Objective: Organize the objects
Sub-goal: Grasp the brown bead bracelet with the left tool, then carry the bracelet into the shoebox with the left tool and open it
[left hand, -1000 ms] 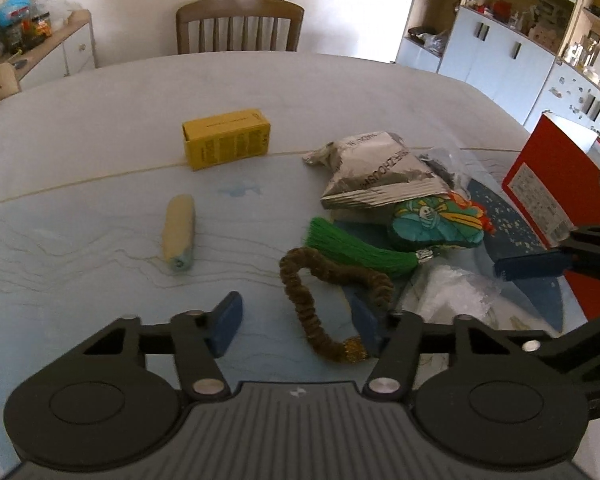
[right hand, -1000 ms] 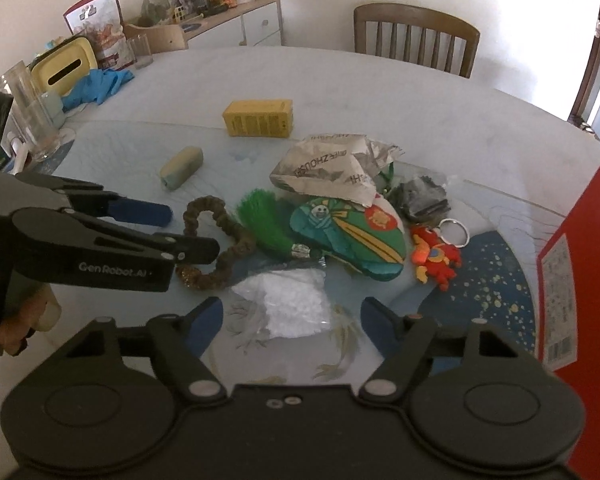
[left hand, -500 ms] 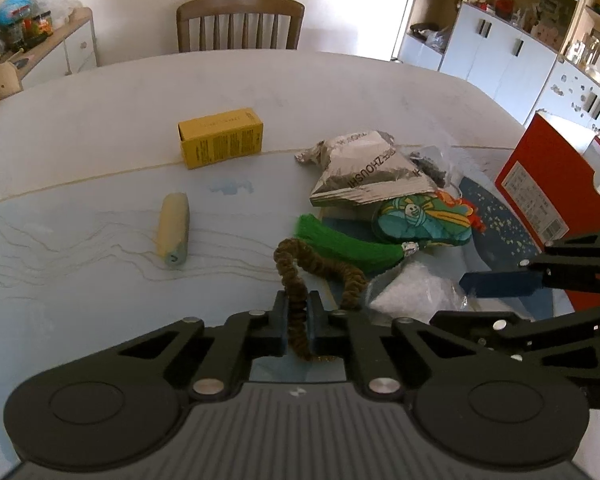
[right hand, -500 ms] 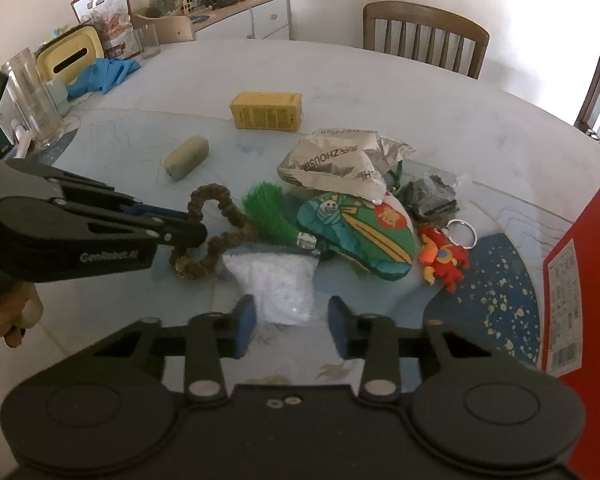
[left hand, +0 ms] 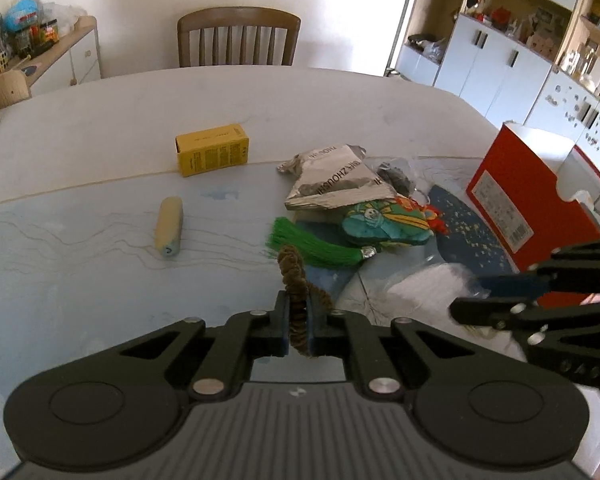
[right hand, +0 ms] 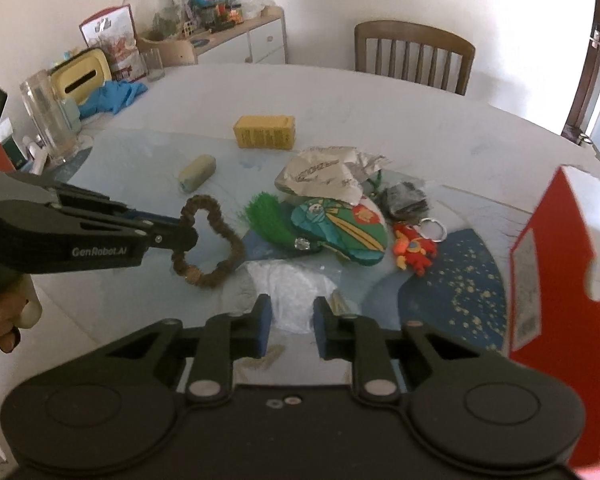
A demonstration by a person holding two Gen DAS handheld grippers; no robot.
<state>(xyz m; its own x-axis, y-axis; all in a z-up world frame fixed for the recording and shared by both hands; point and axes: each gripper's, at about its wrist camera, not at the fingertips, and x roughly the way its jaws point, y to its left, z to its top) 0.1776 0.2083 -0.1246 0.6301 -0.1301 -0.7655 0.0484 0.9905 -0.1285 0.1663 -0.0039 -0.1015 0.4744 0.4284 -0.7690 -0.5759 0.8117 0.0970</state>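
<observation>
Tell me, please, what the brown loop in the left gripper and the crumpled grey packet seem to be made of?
Brown loop: small beads or seeds on a cord, matte and knobbly; it sags from the left gripper. Which of the two I cannot tell. Crumpled packet: probably metallised foil or plastic film; it shows sharp creases, silvery sheen and printed letters.

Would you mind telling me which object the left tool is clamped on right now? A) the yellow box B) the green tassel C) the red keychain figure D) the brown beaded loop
D: the left tool has its pads pressed on the brown beaded loop, which the right wrist view shows hanging from its tip, while the other three items lie on the table.
</observation>
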